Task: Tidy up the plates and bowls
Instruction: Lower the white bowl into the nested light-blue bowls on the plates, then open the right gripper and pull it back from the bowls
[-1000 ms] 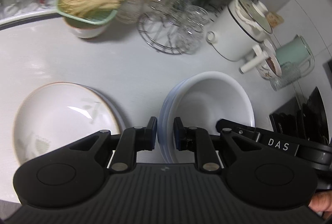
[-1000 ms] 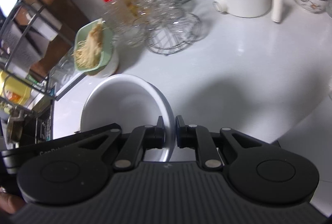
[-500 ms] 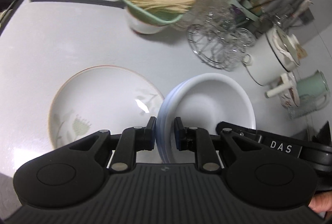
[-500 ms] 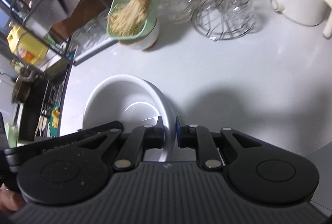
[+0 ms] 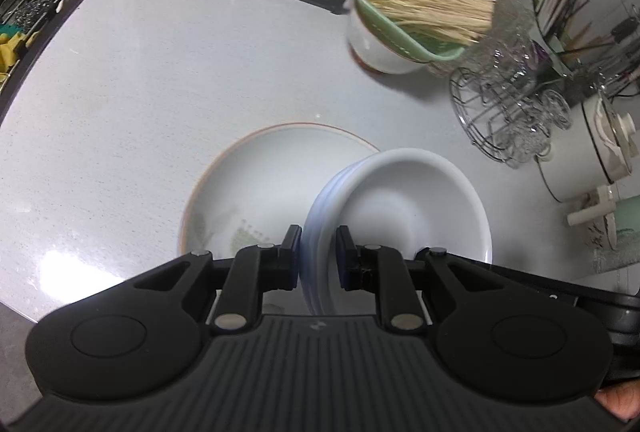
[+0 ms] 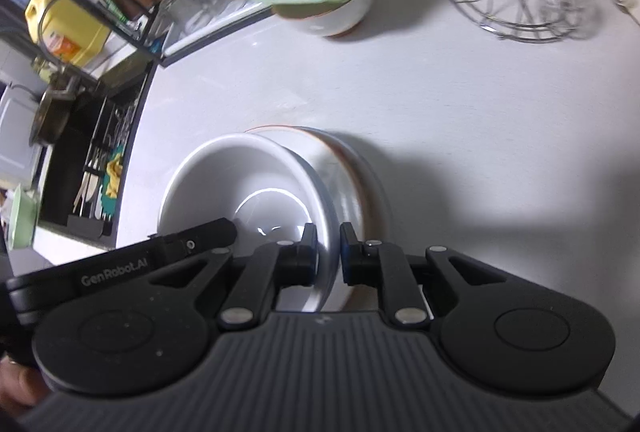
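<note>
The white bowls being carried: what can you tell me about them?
The white bowls are a nested stack, three rims showing, plain and glossy like ceramic or melamine, empty inside. The left gripper and right gripper each pinch opposite rims, holding the tilted stack over the floral plate on the pale counter. Whether it touches the plate is unclear.

- Left hand-held gripper [image 5: 318, 256] — angled steeply downward, jaws nearly closed, pads pressing a rim from both sides.
- Right hand-held gripper [image 6: 328, 256] — same steep downward tilt, jaws likewise clamped on the opposite rim.
</note>
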A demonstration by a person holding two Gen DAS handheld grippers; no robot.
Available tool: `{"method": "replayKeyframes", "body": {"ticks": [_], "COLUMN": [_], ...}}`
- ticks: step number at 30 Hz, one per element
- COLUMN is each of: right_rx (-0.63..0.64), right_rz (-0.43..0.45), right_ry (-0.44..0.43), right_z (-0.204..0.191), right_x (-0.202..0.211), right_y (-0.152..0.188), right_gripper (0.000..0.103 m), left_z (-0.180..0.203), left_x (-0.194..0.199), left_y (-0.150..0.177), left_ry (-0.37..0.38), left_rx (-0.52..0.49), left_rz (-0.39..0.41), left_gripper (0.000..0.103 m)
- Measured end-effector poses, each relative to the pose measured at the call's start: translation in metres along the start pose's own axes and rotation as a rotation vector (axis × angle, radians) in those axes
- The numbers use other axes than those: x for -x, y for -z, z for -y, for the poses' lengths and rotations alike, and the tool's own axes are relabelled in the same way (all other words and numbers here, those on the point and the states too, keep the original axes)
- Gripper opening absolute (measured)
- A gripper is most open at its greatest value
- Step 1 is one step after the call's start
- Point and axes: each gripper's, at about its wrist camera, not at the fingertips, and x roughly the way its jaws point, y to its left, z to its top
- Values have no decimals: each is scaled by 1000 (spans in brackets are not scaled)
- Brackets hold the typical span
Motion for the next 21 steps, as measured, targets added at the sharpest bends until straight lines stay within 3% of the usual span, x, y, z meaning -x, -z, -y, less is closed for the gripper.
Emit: {"method": "replayKeyframes", "body": {"ticks": [10,15,18,21], "right_rx": [104,127,129,136], "right_rz": [-58,-47,-42,-24], "right_ry": [7,8,7,2], "right_z": [-18,-23,-26,-27], "right_x": [-36,-39,-38,-33], "right_y": [0,-1,-4,-7], "right_gripper": [16,16,16,16], "left_z": [-25,-28,-30,-30], "left_x": [-20,-18,-17,-10], "left_y": [2,2,3,6], "left_ry": [-39,-39,-37,-46], "left_rx": [67,66,74,76], "left_rz": [-11,-4,-10,-1], "left_gripper": [21,22,27,42]}}
